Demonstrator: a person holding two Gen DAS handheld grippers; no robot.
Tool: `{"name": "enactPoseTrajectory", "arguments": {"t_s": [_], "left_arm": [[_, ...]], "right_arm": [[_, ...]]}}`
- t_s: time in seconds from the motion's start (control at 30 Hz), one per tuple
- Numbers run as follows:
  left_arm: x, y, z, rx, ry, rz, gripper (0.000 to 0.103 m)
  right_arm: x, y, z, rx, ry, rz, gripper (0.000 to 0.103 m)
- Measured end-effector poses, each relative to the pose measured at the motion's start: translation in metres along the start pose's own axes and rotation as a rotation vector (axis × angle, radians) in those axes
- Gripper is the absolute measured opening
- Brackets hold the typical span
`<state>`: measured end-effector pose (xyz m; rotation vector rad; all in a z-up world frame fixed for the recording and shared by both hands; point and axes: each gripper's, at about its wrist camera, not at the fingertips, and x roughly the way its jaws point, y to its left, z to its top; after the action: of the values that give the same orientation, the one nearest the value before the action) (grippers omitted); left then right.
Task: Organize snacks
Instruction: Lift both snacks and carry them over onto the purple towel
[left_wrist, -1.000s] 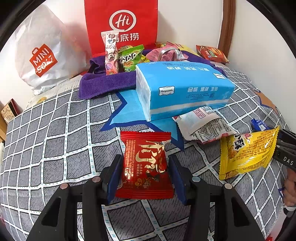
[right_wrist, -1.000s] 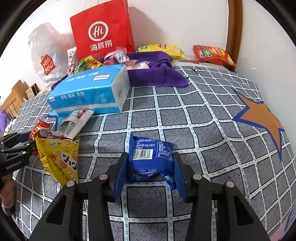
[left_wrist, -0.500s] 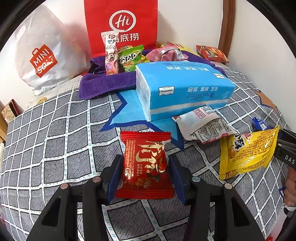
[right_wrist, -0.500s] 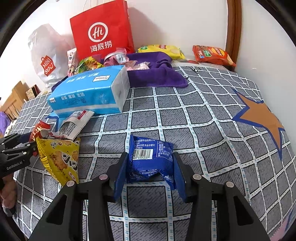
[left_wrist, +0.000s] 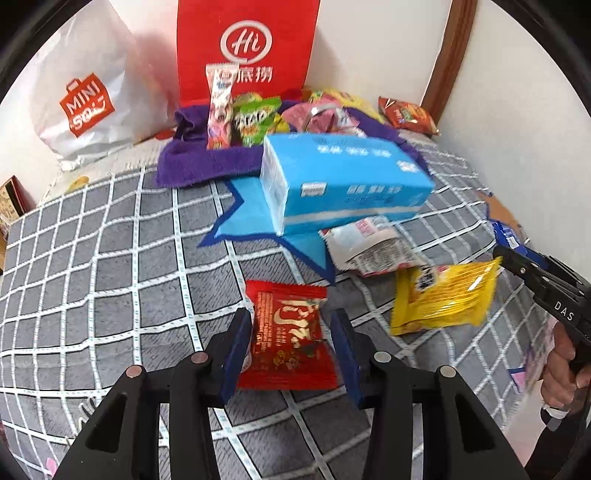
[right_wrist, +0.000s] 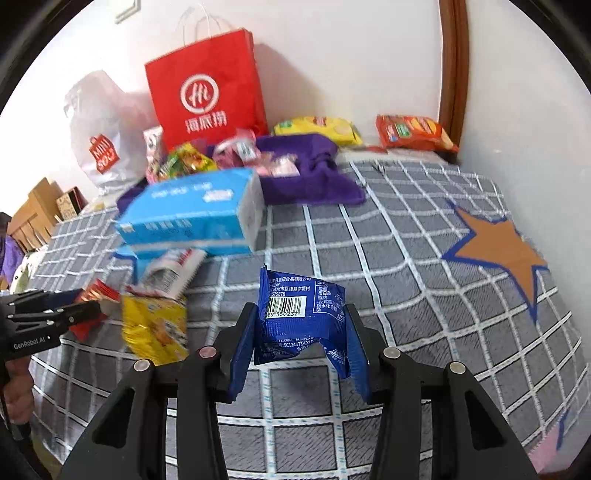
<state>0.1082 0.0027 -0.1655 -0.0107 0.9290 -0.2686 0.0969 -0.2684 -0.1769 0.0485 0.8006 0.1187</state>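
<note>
My left gripper (left_wrist: 291, 325) is shut on a red snack packet (left_wrist: 290, 339), held just above the checked bed cover (left_wrist: 110, 258). My right gripper (right_wrist: 301, 325) is shut on a blue snack packet (right_wrist: 301, 314) with a barcode, lifted off the cover. A yellow snack packet (left_wrist: 443, 295) and a white packet (left_wrist: 369, 247) lie between the two grippers, in front of a blue tissue pack (left_wrist: 343, 181). The right gripper also shows at the right edge of the left wrist view (left_wrist: 506, 254). The left gripper also shows at the left edge of the right wrist view (right_wrist: 92, 299).
A purple towel (left_wrist: 199, 166) with several snacks lies at the back, before a red paper bag (left_wrist: 245, 48) and a white Miniso bag (left_wrist: 85, 99). Yellow (right_wrist: 321, 127) and orange packets (right_wrist: 413, 133) lie by the wall. An orange star (right_wrist: 498, 251) marks the cover.
Both grippers have lifted with their packets still held. The right one rose clearly, raising the blue packet off the cover. The views are blurred by motion.
</note>
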Motion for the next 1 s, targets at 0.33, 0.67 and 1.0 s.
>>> {"name": "enactPoseTrajectory", "arguments": {"t_s": [0.33, 0.67, 1.0], "left_arm": [[-0.010, 0.009, 0.009, -0.030, 0.008, -0.034, 0.027], [0.027, 0.007, -0.005, -0.019, 0.071, 0.001, 0.050], [0.014, 0.003, 0.004, -0.002, 0.023, 0.003, 0.039]], "right_arm": [[-0.028, 0.027, 0.025, -0.065, -0.058, 0.022, 0.045], [-0.016, 0.038, 0.019, -0.085, -0.030, 0.041, 0.045], [-0.014, 0.033, 0.017, -0.069, -0.016, 0.039, 0.045]]}}
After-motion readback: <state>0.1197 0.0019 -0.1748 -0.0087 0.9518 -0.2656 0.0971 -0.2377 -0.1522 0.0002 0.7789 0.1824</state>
